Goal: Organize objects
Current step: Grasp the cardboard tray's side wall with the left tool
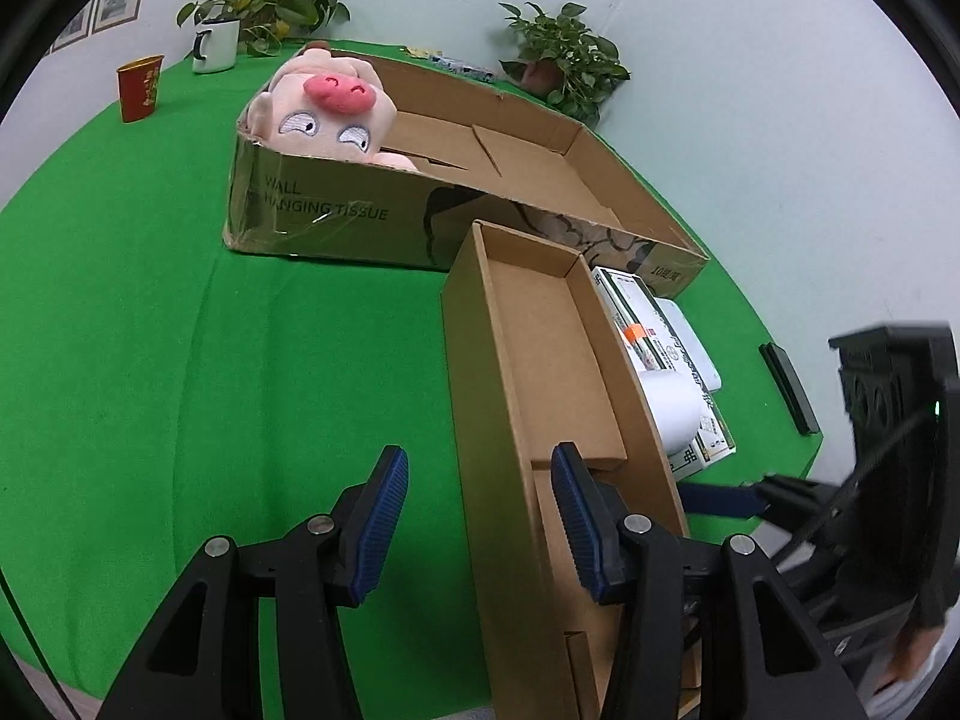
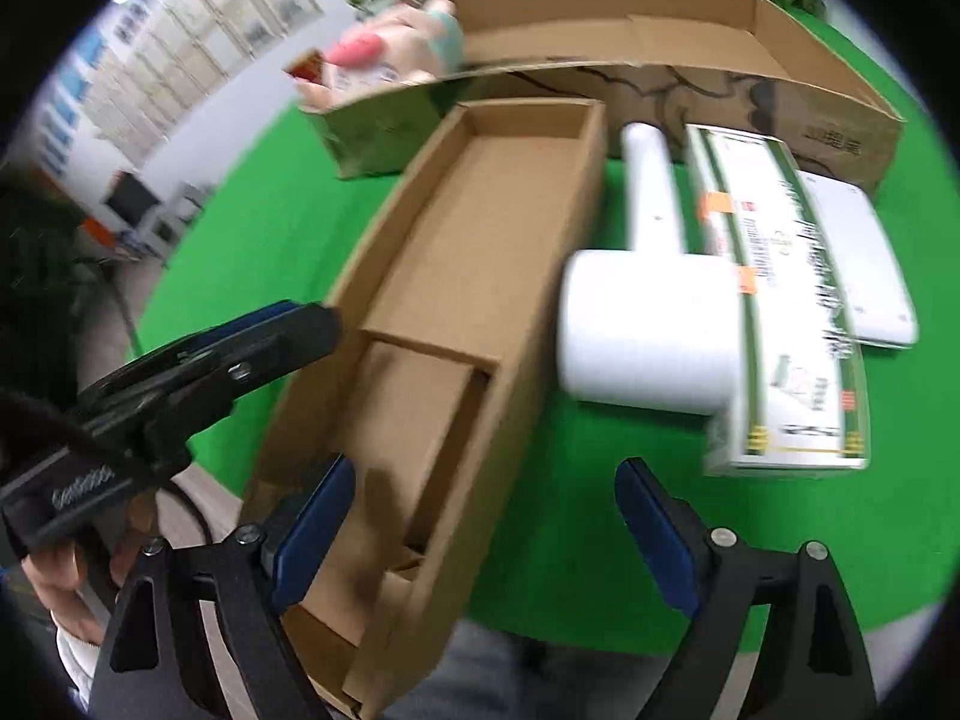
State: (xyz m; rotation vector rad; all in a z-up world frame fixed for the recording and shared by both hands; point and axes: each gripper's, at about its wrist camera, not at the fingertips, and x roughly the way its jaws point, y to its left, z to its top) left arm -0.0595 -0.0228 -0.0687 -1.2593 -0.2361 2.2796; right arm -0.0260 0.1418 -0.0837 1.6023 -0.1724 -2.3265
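Observation:
A long narrow cardboard box [image 1: 540, 330] [image 2: 480, 228] lies open-topped on the green cloth, nothing loose inside it. My left gripper [image 1: 480, 516] is open and straddles its near left wall, one finger outside and one inside, pads clear of the card. My right gripper [image 2: 486, 516] is open wide over the box's near right wall. A white roller with a handle [image 2: 648, 330] and a green-and-white carton [image 2: 780, 312] lie to the right of the box. A pink plush pig [image 1: 327, 114] sits in the big cardboard box [image 1: 336, 222] behind.
A flat white item [image 2: 858, 264] lies under the carton. On the cloth's right edge rests a black bar [image 1: 789, 387]. A red cup [image 1: 139, 87], a white mug [image 1: 216, 45] and two potted plants [image 1: 564, 60] stand at the back. A person's hand [image 2: 60, 588] holds the left gripper.

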